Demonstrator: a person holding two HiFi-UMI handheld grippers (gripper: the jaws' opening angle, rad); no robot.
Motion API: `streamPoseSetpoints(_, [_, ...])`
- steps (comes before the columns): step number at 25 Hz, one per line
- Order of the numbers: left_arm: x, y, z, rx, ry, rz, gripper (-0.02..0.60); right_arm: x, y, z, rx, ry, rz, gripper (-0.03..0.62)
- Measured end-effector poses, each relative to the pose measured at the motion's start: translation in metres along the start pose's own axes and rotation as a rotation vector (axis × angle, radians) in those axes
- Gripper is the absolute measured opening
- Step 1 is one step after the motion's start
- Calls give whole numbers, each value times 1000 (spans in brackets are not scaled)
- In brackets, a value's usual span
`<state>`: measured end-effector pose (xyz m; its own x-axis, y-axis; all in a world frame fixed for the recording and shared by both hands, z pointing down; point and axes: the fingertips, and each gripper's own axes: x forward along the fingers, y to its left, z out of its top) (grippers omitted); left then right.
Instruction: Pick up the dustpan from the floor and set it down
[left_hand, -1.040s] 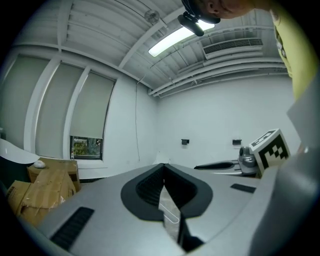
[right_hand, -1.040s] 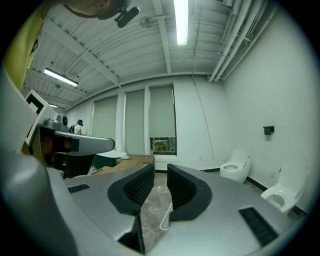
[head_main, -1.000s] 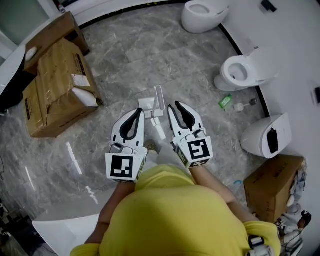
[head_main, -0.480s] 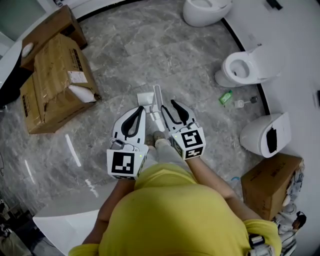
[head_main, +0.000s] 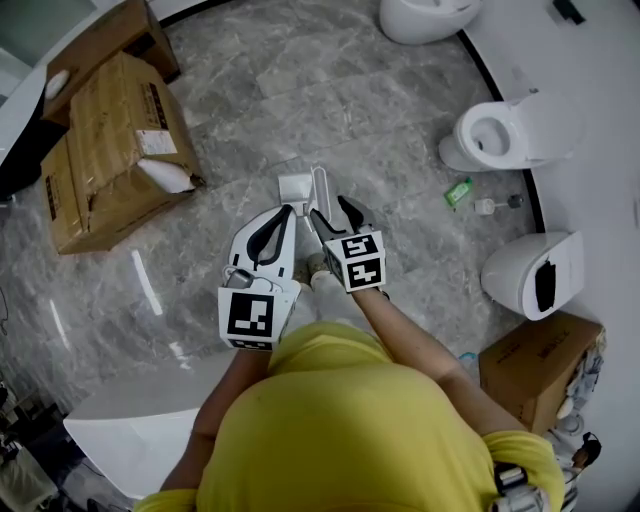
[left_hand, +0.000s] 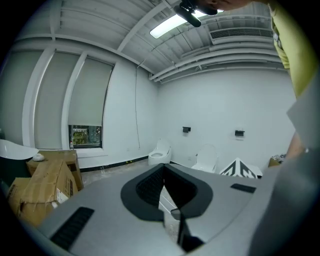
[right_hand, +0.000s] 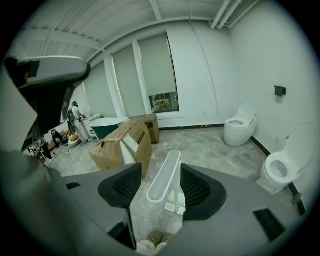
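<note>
Two grippers out in front of a yellow shirt (head_main: 340, 420), both aimed away from the person over grey marble floor (head_main: 250, 90). Shoes (right_hand: 150, 245) just below the right jaws.

Left gripper (head_main: 288, 212) (left_hand: 164, 167): jaws pressed together at the tips, nothing pinched, only floor and a bit of white showing through the hollow behind the tips.

Right gripper (head_main: 330, 210) (right_hand: 161, 170): jaws spread, just been opening, dustpan handle between them. Gap on the left pad side, handle close to the right pad, no squeeze visible.

Dustpan (head_main: 320, 190) (right_hand: 165, 180): white, long trough-shaped handle. Long axis straight away from the person, roughly in line with the right gripper. Hollow side of the handle facing up toward the camera. Near end between the right jaws, far end out past the tips. Flat white scoop part on the floor just left of the handle's far end in head view. Standing or leaning, hard to say.

Farther left: big cardboard boxes (head_main: 110, 150). Farther right: small green bottle (head_main: 457, 192) on the floor, white toilet (head_main: 500, 135) by the wall, second toilet (head_main: 415, 15) at the top edge, another cardboard box (head_main: 535, 365) lower right.
</note>
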<state>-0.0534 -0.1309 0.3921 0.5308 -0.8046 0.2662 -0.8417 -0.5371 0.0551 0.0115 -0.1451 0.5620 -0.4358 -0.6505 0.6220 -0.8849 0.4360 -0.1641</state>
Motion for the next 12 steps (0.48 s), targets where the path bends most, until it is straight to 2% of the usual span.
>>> streamPoseSetpoints(4, [7,3,-6,-10,13,-6,3,24,-6,-16,38,79,-25,262])
streamPoseSetpoints(12, [9,20,-11,-37,27,21,3,57,-12,-26,97,156,-48,268])
